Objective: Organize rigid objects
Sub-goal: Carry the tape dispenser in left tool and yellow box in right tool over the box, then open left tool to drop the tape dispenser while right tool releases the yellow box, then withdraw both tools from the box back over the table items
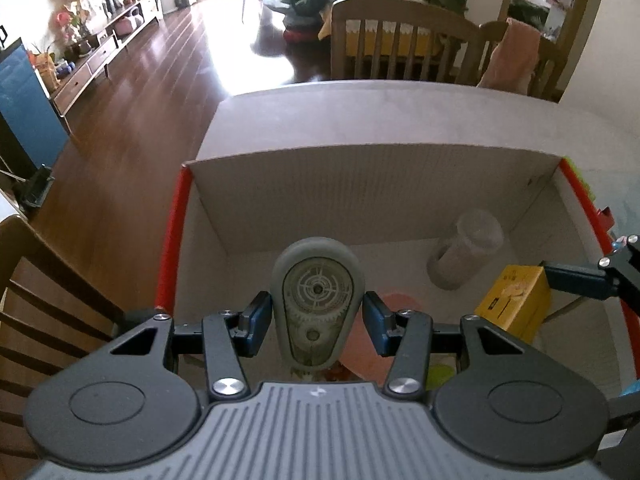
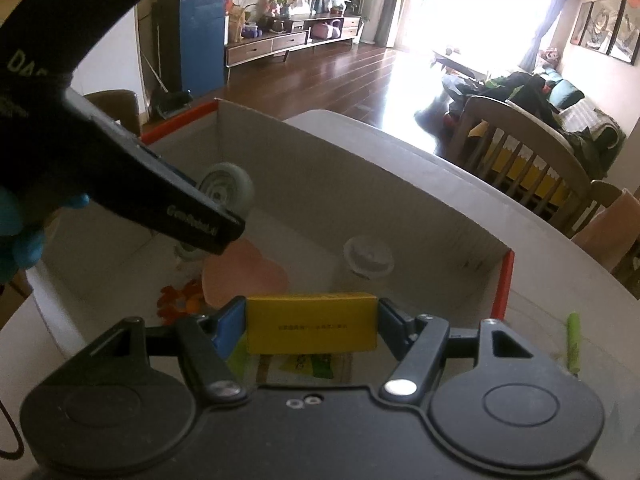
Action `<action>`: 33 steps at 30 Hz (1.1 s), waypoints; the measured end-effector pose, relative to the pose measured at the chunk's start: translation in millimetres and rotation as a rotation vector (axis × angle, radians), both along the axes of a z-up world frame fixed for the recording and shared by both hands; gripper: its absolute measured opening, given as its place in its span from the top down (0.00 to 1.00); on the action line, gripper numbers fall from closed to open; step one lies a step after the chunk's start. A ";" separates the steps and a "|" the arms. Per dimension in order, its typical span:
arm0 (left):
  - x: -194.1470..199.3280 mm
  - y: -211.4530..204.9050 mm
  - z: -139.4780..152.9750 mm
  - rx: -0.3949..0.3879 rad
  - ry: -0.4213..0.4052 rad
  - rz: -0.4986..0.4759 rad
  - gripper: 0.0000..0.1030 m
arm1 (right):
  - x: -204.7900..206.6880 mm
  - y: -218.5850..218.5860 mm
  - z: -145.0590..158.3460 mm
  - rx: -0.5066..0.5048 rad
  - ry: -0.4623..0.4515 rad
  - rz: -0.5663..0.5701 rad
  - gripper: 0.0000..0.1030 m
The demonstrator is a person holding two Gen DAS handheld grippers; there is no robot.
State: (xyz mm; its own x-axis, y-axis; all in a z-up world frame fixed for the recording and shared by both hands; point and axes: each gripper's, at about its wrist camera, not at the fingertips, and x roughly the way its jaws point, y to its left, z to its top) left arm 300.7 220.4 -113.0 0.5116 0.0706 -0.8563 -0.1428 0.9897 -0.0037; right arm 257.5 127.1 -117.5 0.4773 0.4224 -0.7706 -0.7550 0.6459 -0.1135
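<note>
My left gripper (image 1: 318, 320) is shut on a grey pear-shaped gadget with clear gears (image 1: 317, 300) and holds it over a red-edged cardboard box (image 1: 360, 200). The gadget also shows in the right wrist view (image 2: 226, 192), partly behind the left gripper body. My right gripper (image 2: 311, 326) is shut on a yellow box (image 2: 311, 326) just above the box's near side; it also shows in the left wrist view (image 1: 516, 300). Inside the box lie a clear plastic jar (image 1: 466, 254), seen too in the right wrist view (image 2: 368, 258), and a pink flat item (image 2: 244, 276).
The box stands on a pale grey table (image 1: 360, 112). A green pen (image 2: 573, 344) lies on the table right of the box. Green and orange packets (image 2: 180, 300) lie in the box's near part. Wooden chairs (image 1: 400, 40) stand behind the table and at the left (image 1: 48, 300).
</note>
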 end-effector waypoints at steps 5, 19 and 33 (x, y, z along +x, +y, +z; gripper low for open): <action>3.9 2.9 -7.9 0.000 0.030 -0.018 0.52 | 3.5 5.2 -0.4 -0.019 0.011 -0.003 0.33; 10.0 8.3 -18.3 -0.043 0.119 -0.024 0.52 | 9.9 0.1 6.0 -0.011 0.041 -0.036 0.32; -13.8 1.5 -2.7 -0.022 0.081 -0.016 0.46 | 2.1 -33.2 25.2 0.090 0.045 -0.069 0.25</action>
State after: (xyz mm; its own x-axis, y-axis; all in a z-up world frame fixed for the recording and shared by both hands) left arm 286.9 221.9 -115.7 0.4411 0.0440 -0.8964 -0.1276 0.9917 -0.0141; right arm 259.7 94.0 -92.3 0.4734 0.4585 -0.7521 -0.7113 0.7026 -0.0194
